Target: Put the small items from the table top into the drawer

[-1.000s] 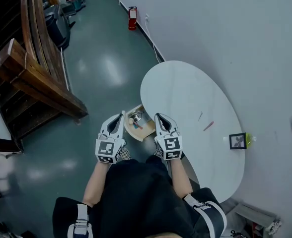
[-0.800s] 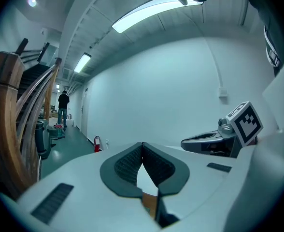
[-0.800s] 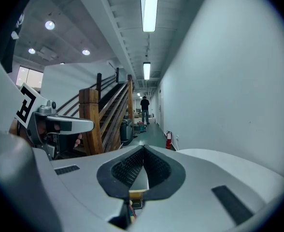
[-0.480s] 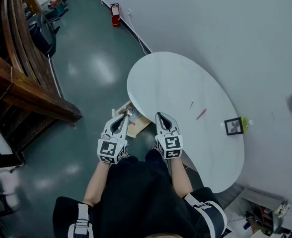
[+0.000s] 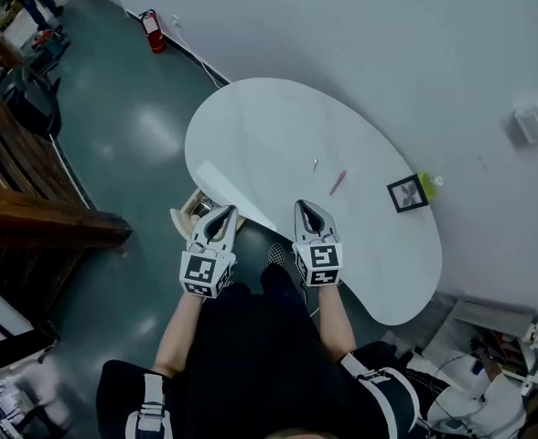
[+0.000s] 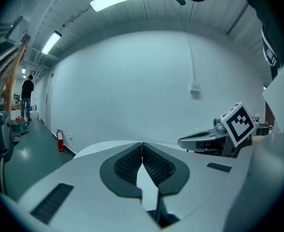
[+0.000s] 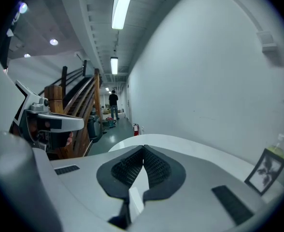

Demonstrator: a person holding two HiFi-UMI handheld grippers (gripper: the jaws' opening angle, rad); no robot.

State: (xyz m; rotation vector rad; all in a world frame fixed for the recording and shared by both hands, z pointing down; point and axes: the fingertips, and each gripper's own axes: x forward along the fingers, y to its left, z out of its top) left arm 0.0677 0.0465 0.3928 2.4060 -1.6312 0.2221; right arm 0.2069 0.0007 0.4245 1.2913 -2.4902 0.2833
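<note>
Approach step, apparently: left gripper [image 5: 226, 212] and right gripper [image 5: 303, 207] hover at the counter [image 5: 269, 126] edge, jaws closed, empty. Next move likely requires opening around the red pen [image 5: 338, 182].

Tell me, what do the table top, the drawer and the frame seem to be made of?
Table top: white and smooth with a faint sheen, likely laminate or painted board. Drawer: pale tan, looks like bare wood, perhaps plywood. Frame: black; plastic or painted wood, too small to tell.
</note>
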